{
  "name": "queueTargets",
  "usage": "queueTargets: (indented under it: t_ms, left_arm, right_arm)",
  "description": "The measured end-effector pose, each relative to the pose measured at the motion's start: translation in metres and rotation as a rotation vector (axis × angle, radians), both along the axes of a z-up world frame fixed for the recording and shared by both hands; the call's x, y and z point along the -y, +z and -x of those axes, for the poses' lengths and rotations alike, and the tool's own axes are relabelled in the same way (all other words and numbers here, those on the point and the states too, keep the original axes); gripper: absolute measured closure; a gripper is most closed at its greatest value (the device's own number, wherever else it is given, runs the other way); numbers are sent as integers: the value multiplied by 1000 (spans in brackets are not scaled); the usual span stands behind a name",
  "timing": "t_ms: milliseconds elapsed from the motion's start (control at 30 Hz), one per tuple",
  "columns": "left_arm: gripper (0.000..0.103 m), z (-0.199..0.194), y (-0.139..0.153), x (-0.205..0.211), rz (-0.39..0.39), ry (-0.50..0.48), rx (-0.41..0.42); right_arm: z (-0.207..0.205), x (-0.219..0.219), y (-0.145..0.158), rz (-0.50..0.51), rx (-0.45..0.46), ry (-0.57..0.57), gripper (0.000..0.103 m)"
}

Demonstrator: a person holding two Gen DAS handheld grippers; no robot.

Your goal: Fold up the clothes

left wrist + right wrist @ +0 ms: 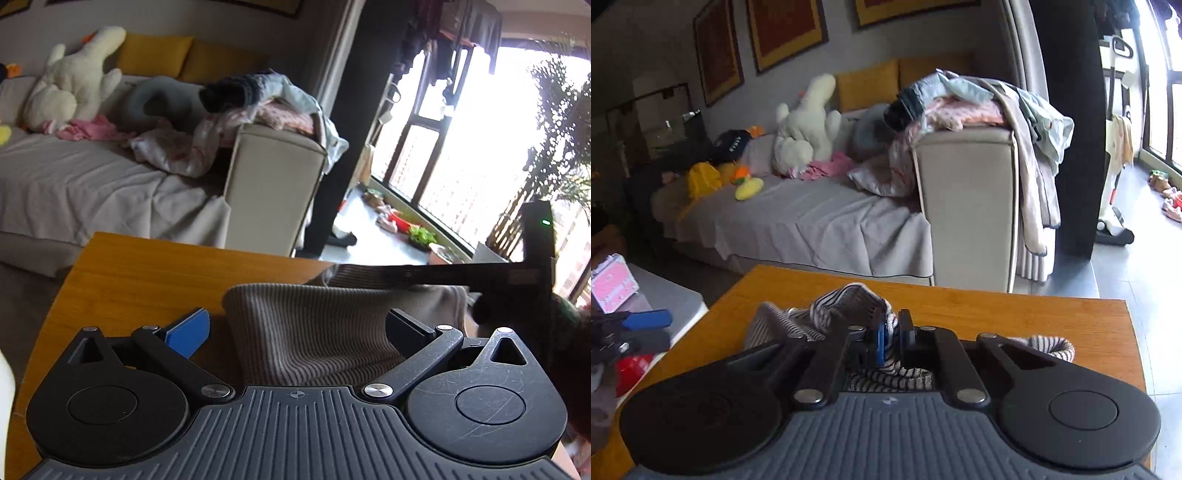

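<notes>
A brown and cream striped knit garment (314, 332) lies on the wooden table (140, 273). My left gripper (295, 328) is open, its fingers spread wide, with the blue pad (188, 330) to the left of the cloth and the other finger resting on it. In the right wrist view the same striped garment (849, 306) is bunched on the table (1015, 314). My right gripper (892, 338) is shut on a fold of it, with cloth pinched between the pads. The right gripper's body shows as a dark bar at the right of the left wrist view (443, 275).
A grey-covered sofa (812, 221) stands beyond the table with a white plush toy (809, 125) and a heap of clothes (979, 107) on its armrest. A pink case (611, 286) sits at the left. Windows and plants (554, 129) are at the right.
</notes>
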State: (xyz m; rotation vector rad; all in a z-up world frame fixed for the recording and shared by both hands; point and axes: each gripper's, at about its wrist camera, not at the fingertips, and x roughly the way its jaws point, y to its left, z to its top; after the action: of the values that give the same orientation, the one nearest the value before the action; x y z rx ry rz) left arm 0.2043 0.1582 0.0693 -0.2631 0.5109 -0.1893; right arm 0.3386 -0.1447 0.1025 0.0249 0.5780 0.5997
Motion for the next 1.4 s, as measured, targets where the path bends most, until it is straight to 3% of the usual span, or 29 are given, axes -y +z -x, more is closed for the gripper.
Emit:
queueTargets:
  t_ms: [67, 200, 300, 400, 467, 567, 633, 667, 733, 767, 833, 933, 1033, 1100, 1167, 1267, 1333, 1400]
  left_arm:
    - [0, 8, 8, -9, 3, 31, 10]
    - [0, 24, 19, -18, 41, 64, 7]
    - [0, 36, 22, -10, 66, 42, 4]
    - [0, 43, 26, 8, 40, -2, 10]
    - [0, 47, 30, 19, 18, -24, 18]
    - [0, 51, 34, 27, 2, -59, 14]
    - [0, 54, 33, 32, -8, -91, -5]
    - [0, 53, 31, 33, -12, -105, -18]
    - [0, 50, 22, 37, -9, -140, -66]
    - [2, 47, 16, 39, -5, -156, -96]
    - [5, 39, 2, 42, -14, -174, -166]
    - [12, 30, -23, 48, -90, -192, -284]
    - [16, 35, -30, 49, -151, -243, -316]
    - [15, 41, -18, 40, -86, -271, -301]
    - [5, 42, -3, 28, 18, -273, -278]
    - [4, 30, 2, 20, 109, -265, -305]
    - [5, 16, -10, 22, 133, -260, -368]
    - [11, 2, -29, 24, 161, -261, -426]
  right_arm:
    - [38, 11, 7, -4, 5, 29, 96]
    - [103, 21, -9, 26, -34, 81, 96]
    - [139, 20, -28, 60, -55, 111, 96]
    - [168, 18, -45, 87, -111, 152, 96]
    - [185, 21, -48, 128, -102, 163, 95]
    - [204, 36, -32, 134, -21, 140, 78]
    - [207, 57, -12, 61, 36, 57, 52]
    - [204, 67, -3, 21, 49, 4, 47]
    - [191, 86, 6, -62, 27, -96, 33]
    - [182, 94, 4, -99, -10, -135, 31]
    - [163, 105, -6, -162, -107, -200, 30]
    - [145, 103, -38, -175, -248, -234, 30]
    - [136, 97, -62, -160, -307, -233, 30]
    - [132, 92, -69, -153, -312, -219, 30]
    - [127, 87, -73, -144, -310, -206, 30]
    - [124, 82, -77, -129, -302, -186, 31]
    - [124, 81, -78, -106, -283, -167, 45]
    - [122, 81, -79, -97, -268, -146, 55]
